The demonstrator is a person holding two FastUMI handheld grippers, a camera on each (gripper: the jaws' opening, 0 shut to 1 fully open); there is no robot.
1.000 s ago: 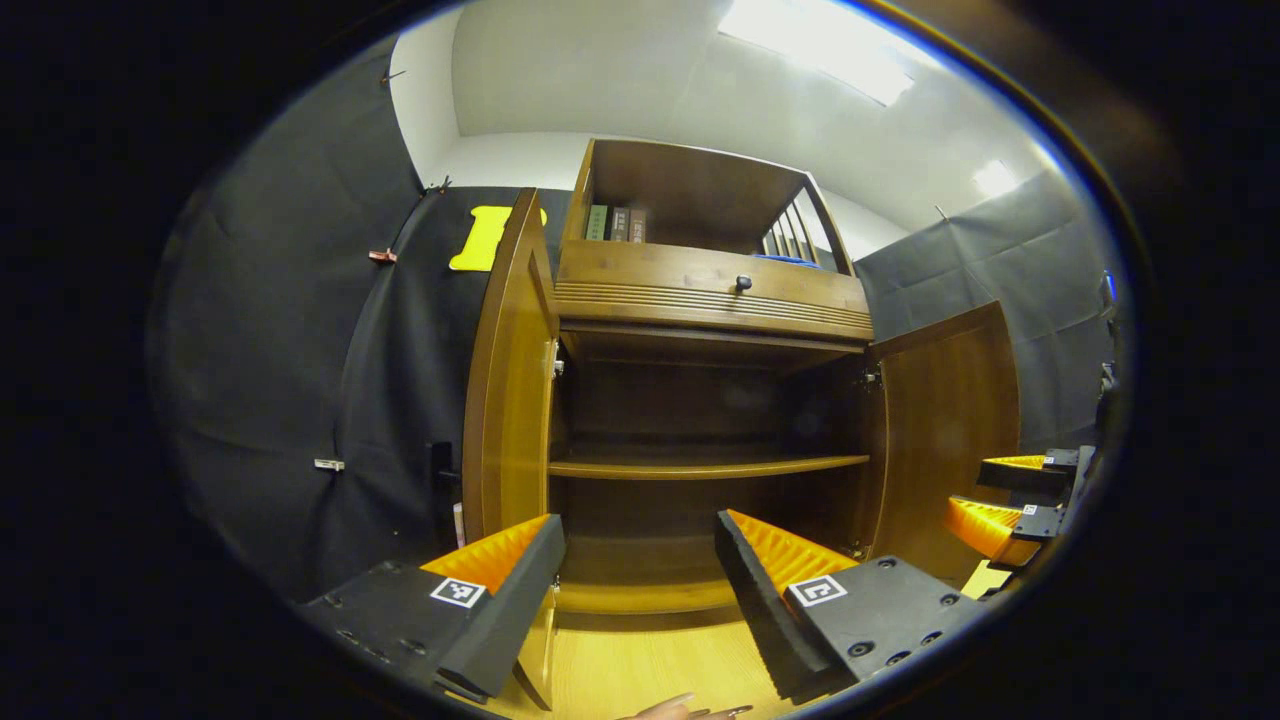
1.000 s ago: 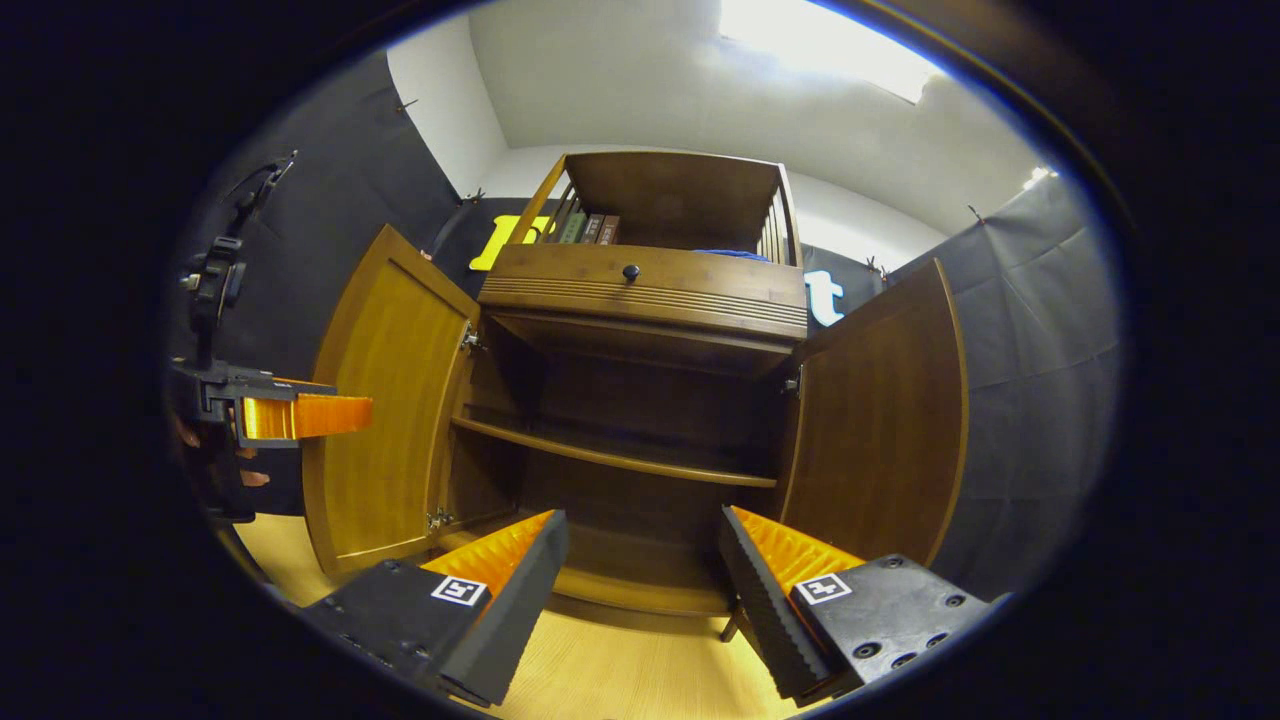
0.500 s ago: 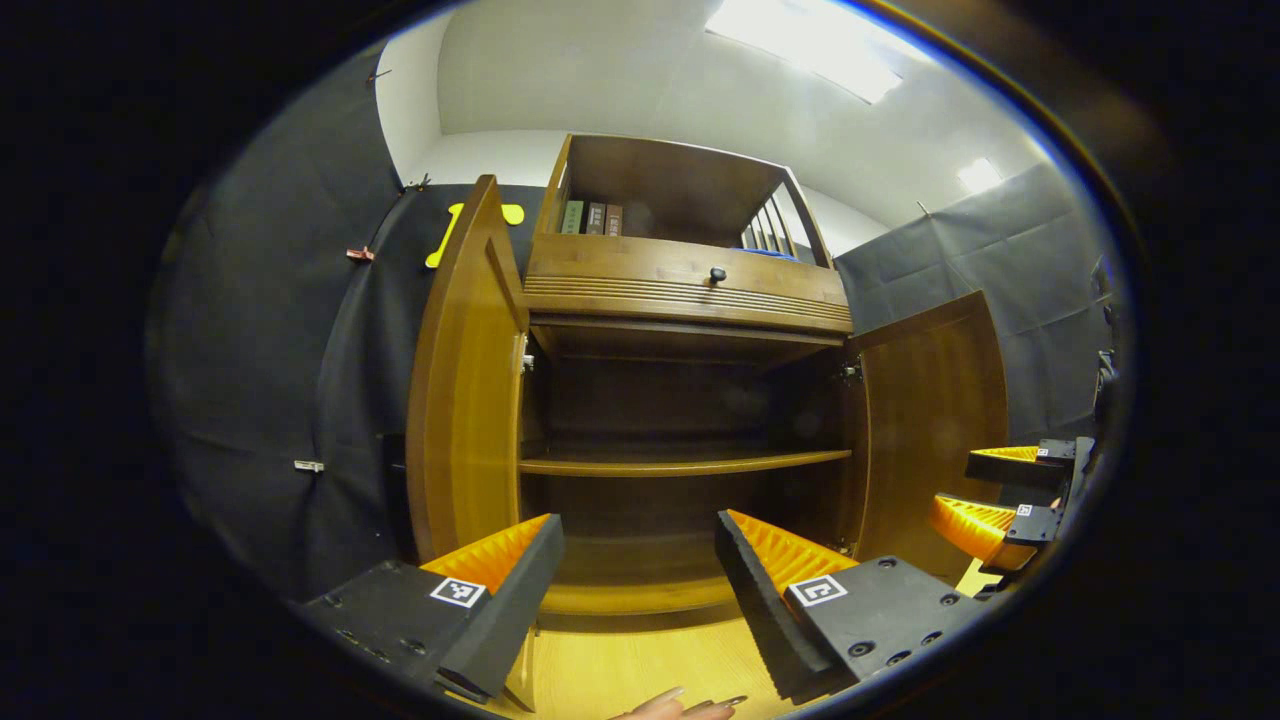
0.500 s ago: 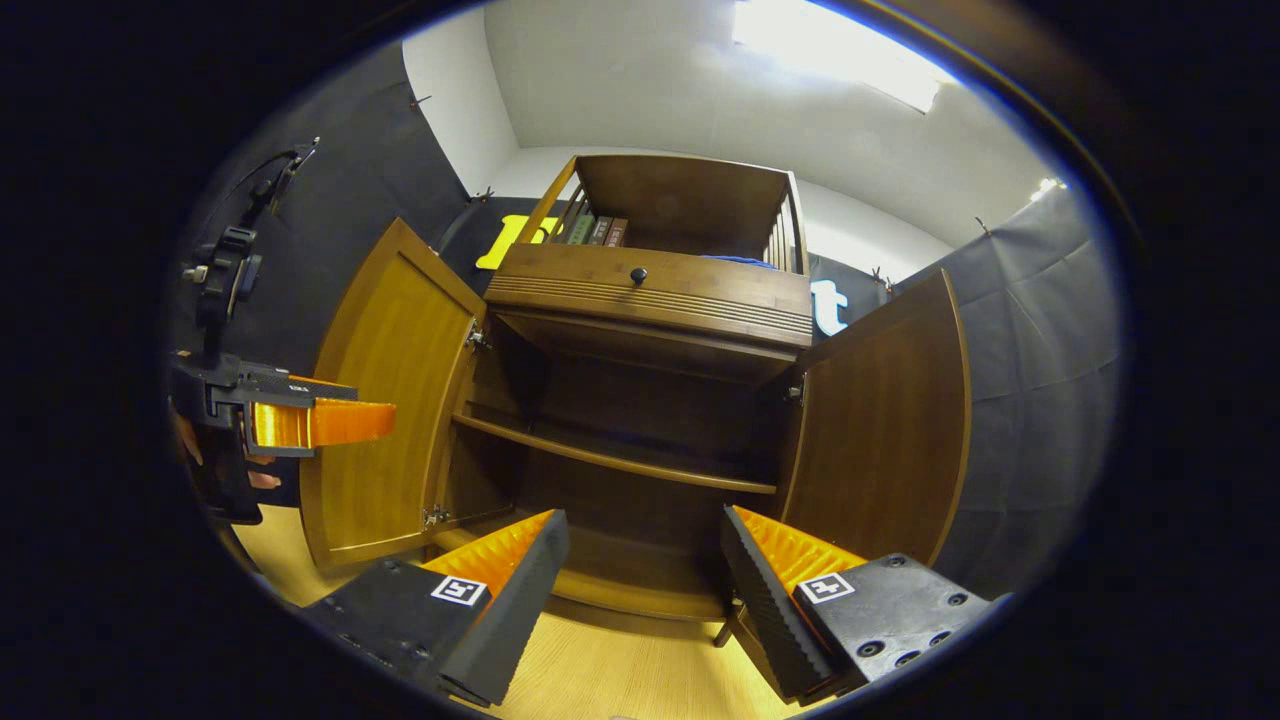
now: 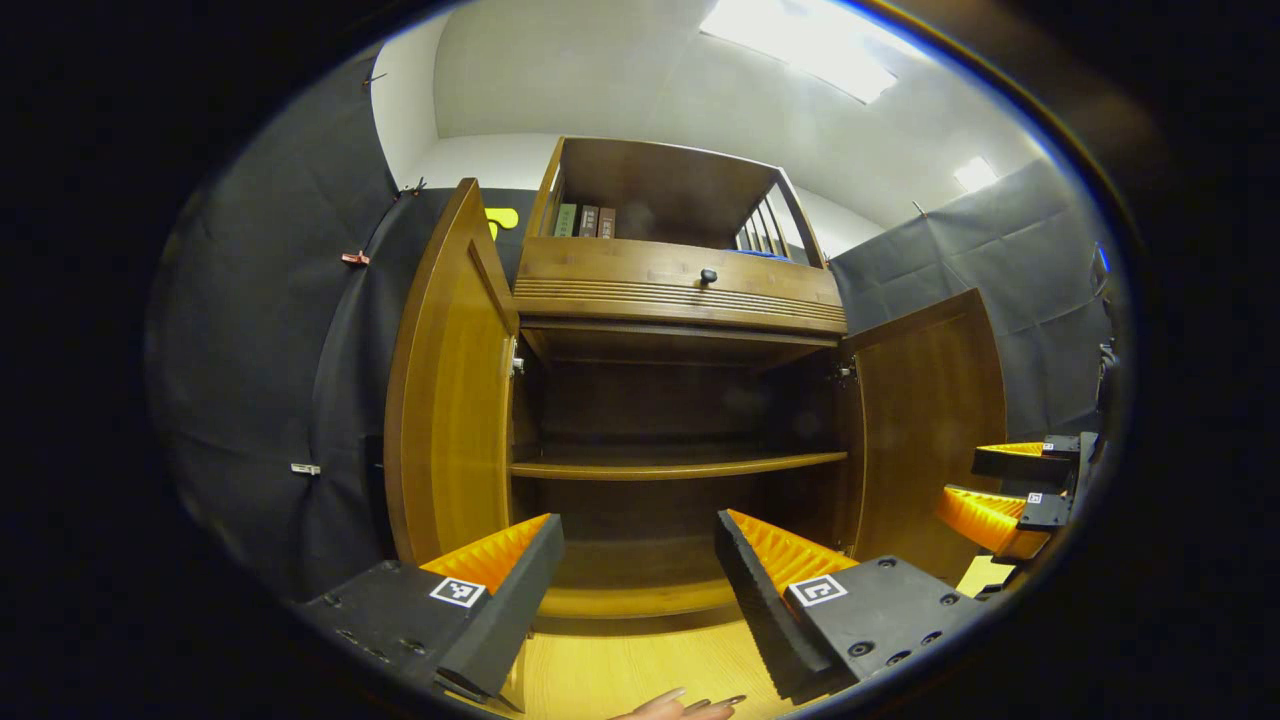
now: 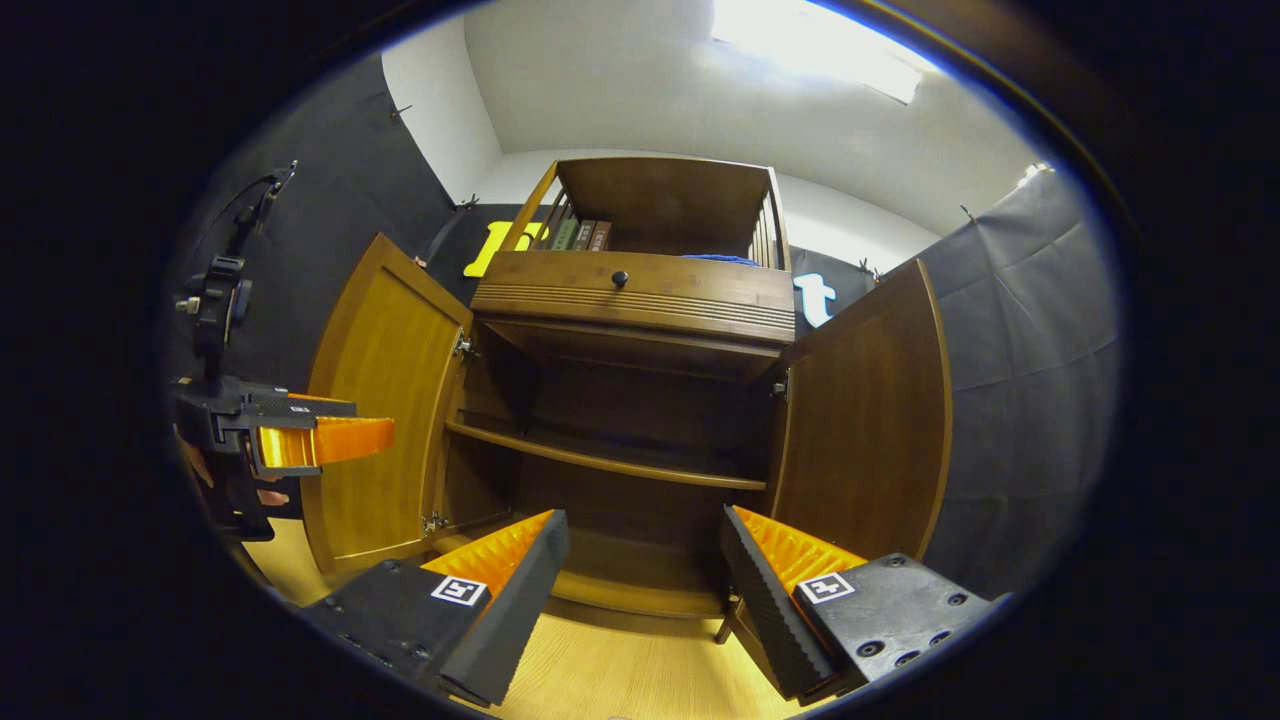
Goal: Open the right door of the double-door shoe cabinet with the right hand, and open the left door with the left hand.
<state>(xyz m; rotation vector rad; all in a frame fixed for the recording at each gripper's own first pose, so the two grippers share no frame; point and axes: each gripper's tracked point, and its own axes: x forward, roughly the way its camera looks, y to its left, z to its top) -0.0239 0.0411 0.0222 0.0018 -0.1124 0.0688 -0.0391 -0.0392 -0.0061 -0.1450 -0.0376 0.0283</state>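
**Controller:** What do you have, largest item first?

**Operator:** I see the tall brown wooden double-door shoe cabinet standing against the black cloth wall, under a white ceiling with a bright light panel. Both doors stand swung out. The left door appears nearly edge-on in the left gripper view, while the right gripper view presents its inner panel broadly. The right door is wide in both views. Inside, one horizontal wooden shelf crosses the dark interior. Above sits a drawer with a small dark round knob, and a row of books in the top compartment.

**Controller:** Grippers?

**Operator:** My left gripper has its fingers spread apart, gripping nothing, clear of the cabinet. My right gripper is likewise spread and empty. The left gripper view catches the right gripper at its right edge beside the right door; the right gripper view catches the left gripper in front of the left door.

**Controller:** Floor?

**Operator:** Pale yellow wood-grain floor. Fingertips of a hand show at the bottom of the left gripper view.
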